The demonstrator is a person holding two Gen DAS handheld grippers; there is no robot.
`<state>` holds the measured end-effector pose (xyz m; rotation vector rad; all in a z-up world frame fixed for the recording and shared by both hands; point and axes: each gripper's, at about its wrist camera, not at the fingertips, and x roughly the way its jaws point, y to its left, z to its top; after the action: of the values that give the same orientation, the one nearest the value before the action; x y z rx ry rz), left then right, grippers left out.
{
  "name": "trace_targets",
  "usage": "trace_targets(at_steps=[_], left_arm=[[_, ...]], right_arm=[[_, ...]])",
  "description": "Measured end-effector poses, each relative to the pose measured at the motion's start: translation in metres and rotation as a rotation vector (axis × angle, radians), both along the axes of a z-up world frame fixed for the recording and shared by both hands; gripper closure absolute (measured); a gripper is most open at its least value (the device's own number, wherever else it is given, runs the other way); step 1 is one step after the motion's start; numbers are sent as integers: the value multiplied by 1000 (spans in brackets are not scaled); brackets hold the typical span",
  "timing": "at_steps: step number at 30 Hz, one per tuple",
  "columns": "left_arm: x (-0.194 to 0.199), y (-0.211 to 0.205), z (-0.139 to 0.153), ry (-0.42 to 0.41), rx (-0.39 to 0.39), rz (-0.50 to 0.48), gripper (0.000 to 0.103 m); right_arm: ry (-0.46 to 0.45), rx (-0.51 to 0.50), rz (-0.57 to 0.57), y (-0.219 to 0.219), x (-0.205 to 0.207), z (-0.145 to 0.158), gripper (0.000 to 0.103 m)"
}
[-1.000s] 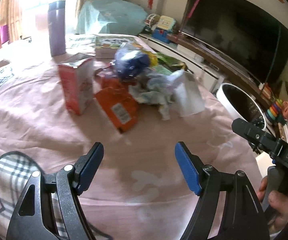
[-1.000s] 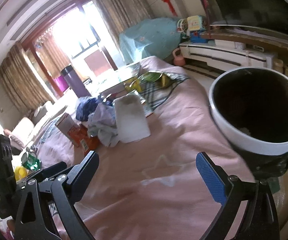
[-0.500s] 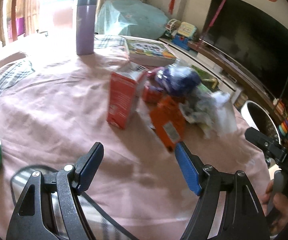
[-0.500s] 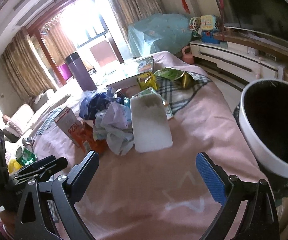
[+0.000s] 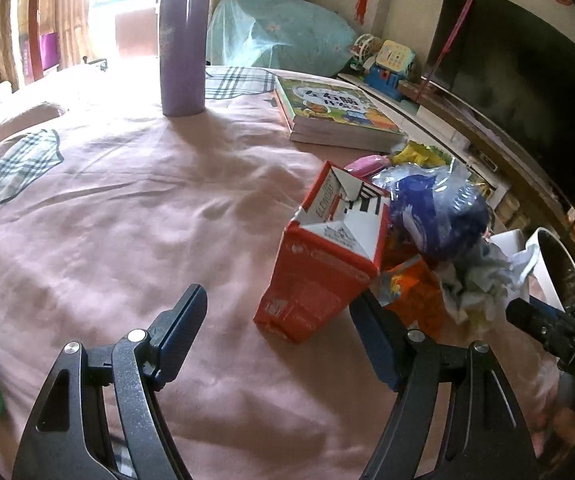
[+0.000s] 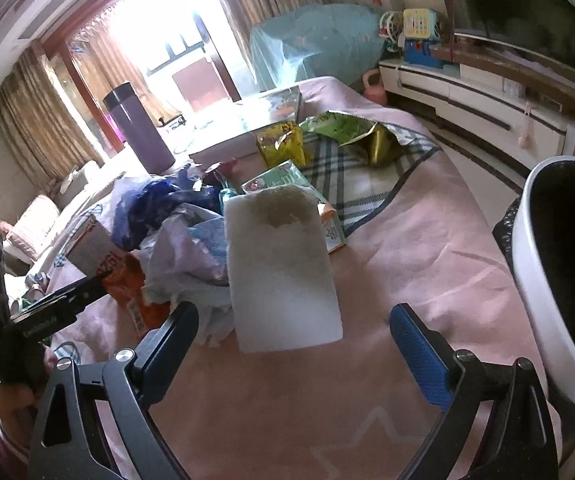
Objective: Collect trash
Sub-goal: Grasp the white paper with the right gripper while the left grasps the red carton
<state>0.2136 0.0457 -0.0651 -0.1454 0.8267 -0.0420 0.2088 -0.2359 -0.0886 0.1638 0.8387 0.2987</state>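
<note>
Both sets of fingers are spread wide with nothing in them. The left gripper [image 5: 277, 334] hangs just short of the red carton [image 5: 323, 264], and the right gripper [image 6: 293, 338] faces the white foam block [image 6: 281, 268]. The trash pile sits on the pink-covered counter [image 5: 127, 220], white bin [image 6: 543, 280] beside it.

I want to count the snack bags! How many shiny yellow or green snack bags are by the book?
2. A yellow bag leans against the book. A green bag lies just right of it on the checked cloth. More may hide under the trash pile.
</note>
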Motion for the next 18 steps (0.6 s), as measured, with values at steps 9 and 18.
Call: trace_targets(at_steps=[9,18], left_arm=[[-20,-7,7,-43,5,-21,69],[-66,-26,35,-106,-13,-70,69]], right_arm=[[-15,-10,-5,-2,-7,4,54],[-58,11,-23,-21,-35,22,54]])
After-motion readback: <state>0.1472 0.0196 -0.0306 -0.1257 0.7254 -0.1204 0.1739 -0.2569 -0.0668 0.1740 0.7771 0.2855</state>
